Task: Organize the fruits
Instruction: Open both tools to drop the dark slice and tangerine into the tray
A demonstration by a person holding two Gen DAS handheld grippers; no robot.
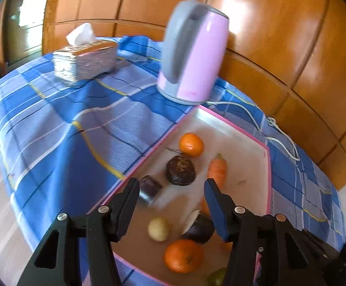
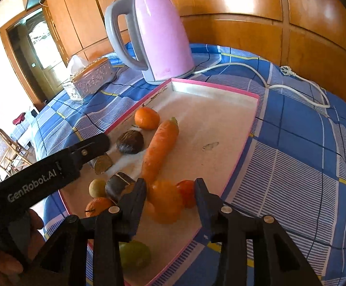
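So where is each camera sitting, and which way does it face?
Left wrist: on the left claw, angled down over the pink-rimmed tray toward the kettle; only its own fingers show.
Right wrist: on the right claw, facing the same tray; left claw and a hand show.
Shared: carrot, kettle, tissue box.

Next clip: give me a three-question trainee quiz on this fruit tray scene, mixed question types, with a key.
1. True or false: the carrot lies inside the pink-rimmed tray.
2. What stands just beyond the tray's far corner? A) tissue box B) pink kettle C) bowl
3. Fill in: the kettle's white cord ends in a ___ lying loose on the checked cloth.

Key: 1 true; 2 B, the pink kettle; 3 plug.
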